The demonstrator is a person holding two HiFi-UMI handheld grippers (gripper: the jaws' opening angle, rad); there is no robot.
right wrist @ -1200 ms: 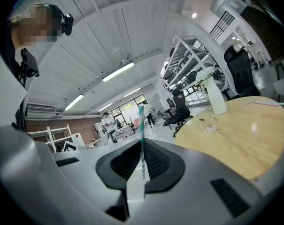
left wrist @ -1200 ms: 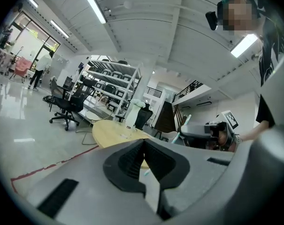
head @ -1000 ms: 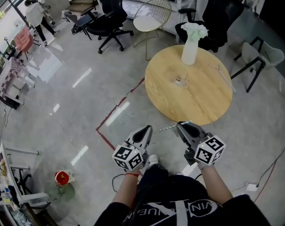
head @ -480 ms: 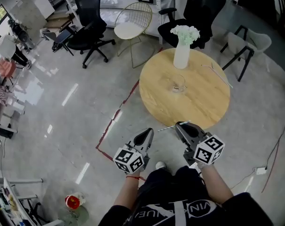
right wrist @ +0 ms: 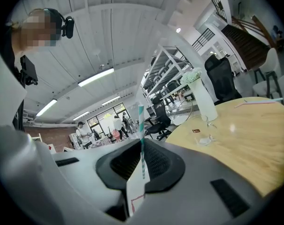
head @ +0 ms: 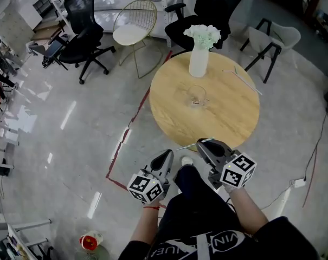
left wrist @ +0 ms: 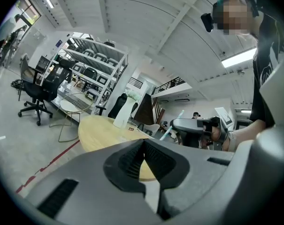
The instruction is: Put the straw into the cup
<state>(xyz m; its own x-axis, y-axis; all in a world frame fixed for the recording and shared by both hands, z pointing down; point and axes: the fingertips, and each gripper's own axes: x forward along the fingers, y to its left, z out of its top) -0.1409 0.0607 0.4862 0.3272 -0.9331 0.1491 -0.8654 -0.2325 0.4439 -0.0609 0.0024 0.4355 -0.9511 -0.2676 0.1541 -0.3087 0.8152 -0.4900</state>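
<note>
grey glossy floor [head: 71,118] fills most of your head view, with a line of red tape [head: 124,140] running across it. ahead of you stands a round wooden surface [head: 229,123]. a clear cup [head: 196,96] stands near its middle. a white vase [head: 198,64] of white flowers stands just behind the cup, and a second straw [head: 243,82] lies well to the cup's right, toward the far rim. beyond the surface you can see a black chair [head: 87,34] and a wire chair [head: 132,26].

you hold both tools low in front of your body, short of the surface's near rim. your right tool [head: 201,143] is pinching a teal-and-white striped straw [head: 188,147]. the right gripper view shows the jaws pressed on the straw, which stands up between them with its top end well clear of the tips. in the head view the straw sticks out to the left from that tool's tip, over the floor just before the rim and well apart from the cup. your left tool [head: 167,157] is just beside the right one, and the left gripper view shows its jaws pressed together tip to tip. that view also catches the right tool and its straw across from it.
</note>
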